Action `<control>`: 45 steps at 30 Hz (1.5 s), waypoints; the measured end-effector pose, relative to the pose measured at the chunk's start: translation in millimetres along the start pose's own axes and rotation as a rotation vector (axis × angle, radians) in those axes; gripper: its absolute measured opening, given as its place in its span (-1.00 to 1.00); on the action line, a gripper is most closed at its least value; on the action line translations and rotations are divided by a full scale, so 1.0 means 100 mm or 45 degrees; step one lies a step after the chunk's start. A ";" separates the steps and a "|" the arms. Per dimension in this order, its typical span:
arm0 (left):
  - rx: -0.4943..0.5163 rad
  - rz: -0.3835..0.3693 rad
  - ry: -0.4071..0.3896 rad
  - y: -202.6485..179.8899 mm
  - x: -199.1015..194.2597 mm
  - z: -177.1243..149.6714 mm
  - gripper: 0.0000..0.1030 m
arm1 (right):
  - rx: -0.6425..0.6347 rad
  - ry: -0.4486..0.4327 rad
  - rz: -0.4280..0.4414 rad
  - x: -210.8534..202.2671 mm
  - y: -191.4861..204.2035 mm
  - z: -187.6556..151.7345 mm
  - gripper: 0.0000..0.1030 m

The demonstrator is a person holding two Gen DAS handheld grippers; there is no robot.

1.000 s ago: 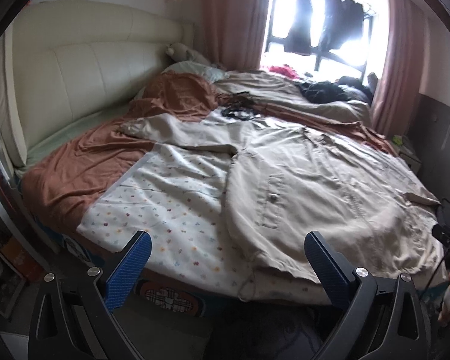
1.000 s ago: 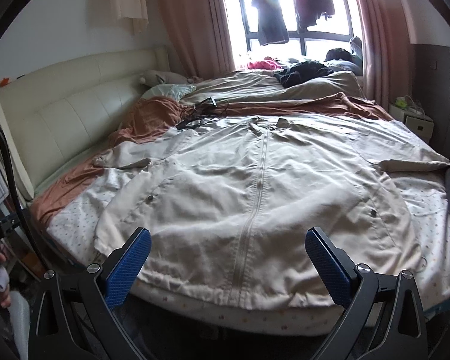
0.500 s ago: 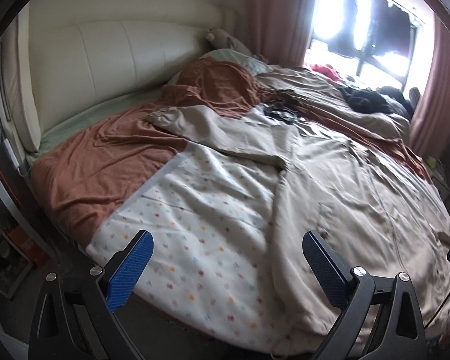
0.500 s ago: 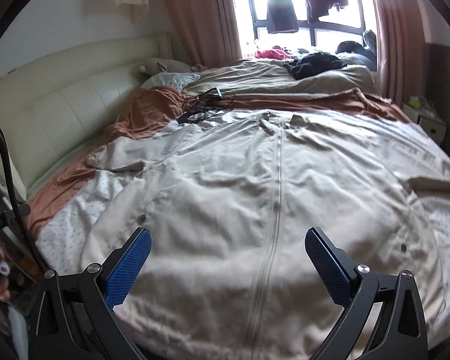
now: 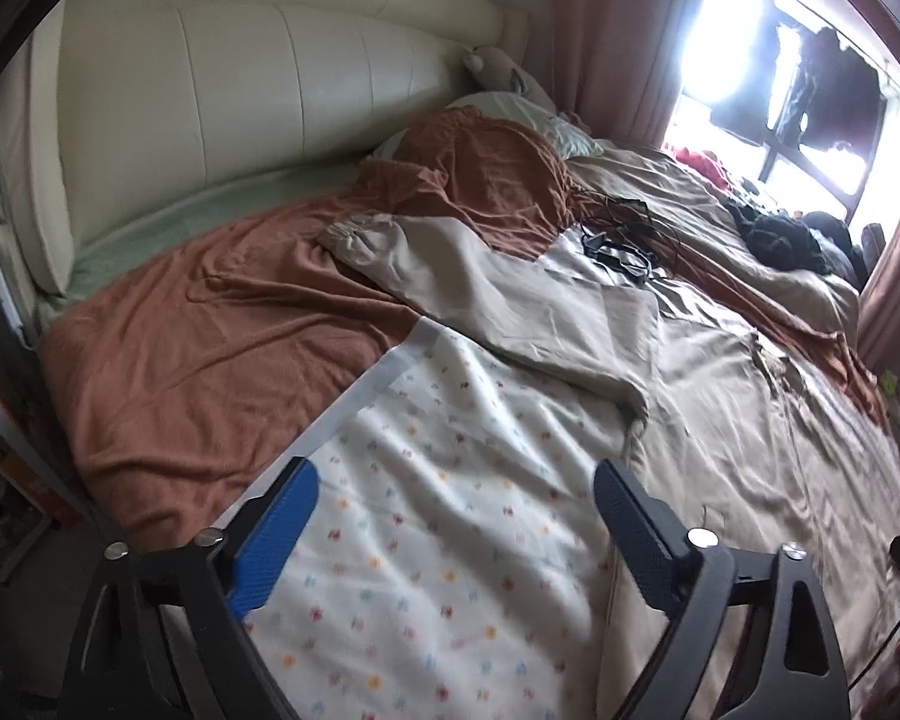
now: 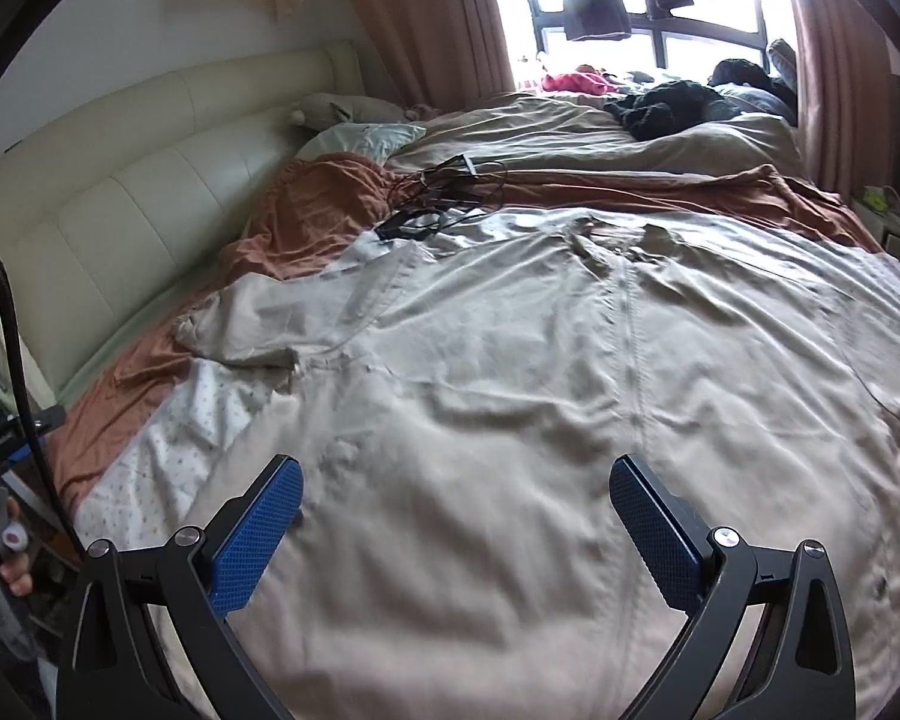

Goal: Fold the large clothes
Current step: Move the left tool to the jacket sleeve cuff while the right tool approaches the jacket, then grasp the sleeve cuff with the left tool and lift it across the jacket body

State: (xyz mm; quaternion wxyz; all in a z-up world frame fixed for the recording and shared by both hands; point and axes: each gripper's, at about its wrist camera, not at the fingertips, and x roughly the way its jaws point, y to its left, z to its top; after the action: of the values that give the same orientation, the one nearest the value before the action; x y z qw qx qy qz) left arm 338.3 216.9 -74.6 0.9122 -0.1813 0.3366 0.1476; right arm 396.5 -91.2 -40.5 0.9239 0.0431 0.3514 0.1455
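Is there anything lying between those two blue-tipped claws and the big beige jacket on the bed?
Nothing visible. The right gripper hangs open just above the beige jacket. The left gripper, open but just closing a little, is over the dotted sheet beside its sleeve. The black cables lie beyond the collar.

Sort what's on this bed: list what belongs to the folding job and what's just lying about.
For the job:
beige zip jacket
left tool, open
right tool, open

Lying about:
black cables
rust-brown sheet
dotted white sheet
black clothes
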 end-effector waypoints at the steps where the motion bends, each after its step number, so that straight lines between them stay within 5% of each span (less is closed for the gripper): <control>1: -0.012 -0.004 0.007 0.02 0.07 0.04 0.73 | -0.004 0.002 0.006 0.07 0.03 0.04 0.99; 16: -0.251 -0.064 0.102 0.54 1.34 0.85 0.31 | -0.010 0.075 0.086 1.13 0.38 0.53 0.68; 22: -0.298 -0.064 0.172 0.66 1.91 1.06 0.14 | 0.057 0.146 0.135 1.62 0.43 0.63 0.26; 34: -0.379 -0.057 0.279 0.77 2.80 1.31 -0.17 | 0.136 0.241 0.152 2.15 0.40 0.57 -0.06; 38: -0.384 -0.029 0.288 0.75 2.97 1.26 -0.18 | 0.139 0.268 0.154 2.25 0.36 0.53 -0.36; 40: -0.367 -0.015 0.272 0.72 2.97 1.28 -0.40 | 0.160 0.282 0.166 2.30 0.35 0.51 -0.44; 41: -0.379 -0.021 0.271 0.72 2.96 1.28 -0.68 | 0.169 0.291 0.170 2.32 0.36 0.50 -0.49; 45: -0.401 -0.110 0.229 0.69 2.79 1.34 -0.90 | 0.198 0.310 0.196 2.41 0.40 0.49 -0.49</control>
State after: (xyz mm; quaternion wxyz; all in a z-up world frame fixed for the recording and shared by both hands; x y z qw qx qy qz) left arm 590.1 376.8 -182.0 0.8442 -0.3487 0.3815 0.1423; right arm 590.3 20.6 -150.1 0.8544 0.1234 0.4667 0.1922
